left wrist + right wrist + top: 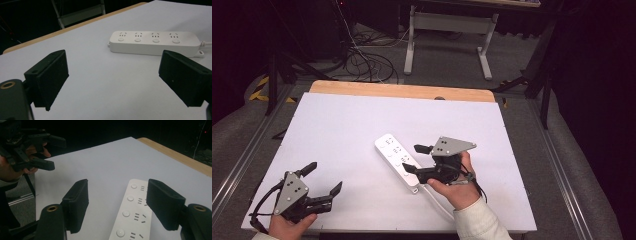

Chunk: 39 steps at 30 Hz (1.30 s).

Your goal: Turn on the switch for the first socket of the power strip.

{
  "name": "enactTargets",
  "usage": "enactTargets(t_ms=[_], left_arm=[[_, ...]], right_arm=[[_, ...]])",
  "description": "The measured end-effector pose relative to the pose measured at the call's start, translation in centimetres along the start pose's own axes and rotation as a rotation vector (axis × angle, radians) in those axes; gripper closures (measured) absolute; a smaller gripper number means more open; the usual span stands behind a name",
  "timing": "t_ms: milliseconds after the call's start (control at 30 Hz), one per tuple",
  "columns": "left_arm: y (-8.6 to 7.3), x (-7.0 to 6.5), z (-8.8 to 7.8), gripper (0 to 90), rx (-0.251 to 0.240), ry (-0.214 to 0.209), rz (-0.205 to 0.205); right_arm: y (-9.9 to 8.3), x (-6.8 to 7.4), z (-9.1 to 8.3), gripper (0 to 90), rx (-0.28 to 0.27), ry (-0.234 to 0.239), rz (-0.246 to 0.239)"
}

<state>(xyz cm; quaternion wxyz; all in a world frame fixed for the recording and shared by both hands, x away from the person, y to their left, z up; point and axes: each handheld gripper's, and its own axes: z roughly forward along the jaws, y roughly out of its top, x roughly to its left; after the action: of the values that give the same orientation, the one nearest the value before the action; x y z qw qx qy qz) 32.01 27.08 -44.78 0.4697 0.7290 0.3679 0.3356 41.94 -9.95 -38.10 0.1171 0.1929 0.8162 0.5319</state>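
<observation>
Flat, a smooth white oblong power strip lies on matte board.

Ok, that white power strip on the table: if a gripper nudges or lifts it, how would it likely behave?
The power strip looks like a rigid plastic bar lying flat, so it would probably slide, not roll or tip. Its smooth casing on the smooth white table may slip or pivot if pushed off-centre. Its cord, trailing off one end, could drag when lifted.

White power strip, white table, black fingers.
</observation>
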Motion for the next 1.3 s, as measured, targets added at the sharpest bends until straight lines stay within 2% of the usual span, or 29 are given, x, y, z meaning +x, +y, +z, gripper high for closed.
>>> enactTargets(t_ms=[233, 367, 500, 733, 1067, 1300], left_arm=[[0.0, 0.0, 0.0, 9.7, -0.001, -0.001, 0.001], [0.0, 0.0, 0.0, 9.7, -0.002, -0.001, 0.002], [0.0, 0.0, 0.0, 9.7, -0.003, -0.001, 0.002], [0.0, 0.0, -0.1, 9.7, -0.002, 0.0, 0.01], [0.0, 0.0, 0.0, 9.6, -0.003, -0.002, 0.005], [0.1, 0.0, -0.1, 9.6, -0.004, -0.006, 0.005]], right_arm=[[-0.3, -0.2, -1.4, 26.7, -0.029, -0.025, 0.013], [-0.6, -0.2, -2.6, 18.1, -0.035, -0.021, -0.003], [-1.0, -0.4, -3.9, 13.5, -0.042, -0.014, -0.02], [-2.0, -0.9, -6.0, 11.0, -0.049, -0.057, -0.01], [-4.5, -2.3, -7.9, 7.1, -0.068, -0.133, 0.024], [-6.3, -3.1, -8.8, 6.9, -0.07, -0.149, 0.048]])
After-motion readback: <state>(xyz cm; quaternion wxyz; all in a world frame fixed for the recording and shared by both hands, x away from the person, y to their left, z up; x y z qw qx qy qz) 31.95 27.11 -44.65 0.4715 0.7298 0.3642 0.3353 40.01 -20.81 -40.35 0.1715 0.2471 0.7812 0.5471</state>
